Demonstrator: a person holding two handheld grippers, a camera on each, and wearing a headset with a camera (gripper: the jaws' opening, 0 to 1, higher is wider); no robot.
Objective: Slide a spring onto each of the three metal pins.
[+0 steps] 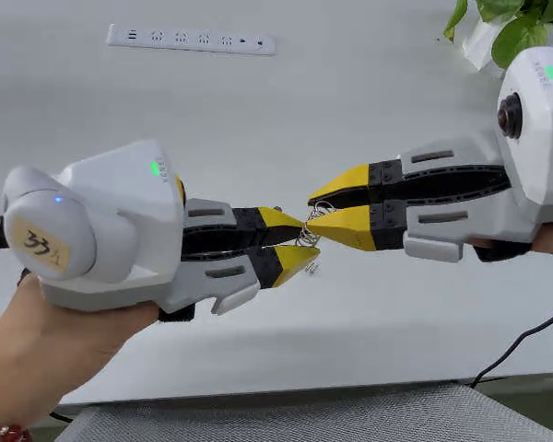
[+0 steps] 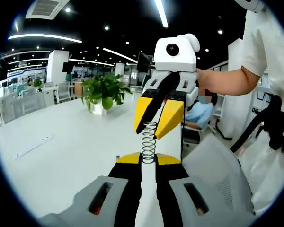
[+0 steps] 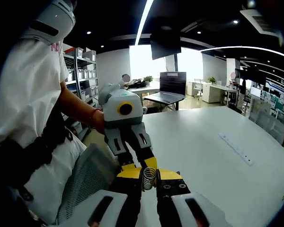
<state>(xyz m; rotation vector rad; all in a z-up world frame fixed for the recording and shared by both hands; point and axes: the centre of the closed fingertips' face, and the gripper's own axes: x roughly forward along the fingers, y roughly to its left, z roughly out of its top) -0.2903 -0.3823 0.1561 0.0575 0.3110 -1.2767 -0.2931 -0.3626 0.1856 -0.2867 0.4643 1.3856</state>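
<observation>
Head view: left gripper & right gripper met tip to tip over the white table, w/ the spring caught between the yellow tips. Left gripper view: its jaws stood narrow, pinching the spring's near end; the coil ran straight up to the right gripper's tips, which closed on the far end. Right gripper view: its own jaws were narrow too, the spring sitting between them. Power strip lay far back on the table, plant at the corner.
</observation>
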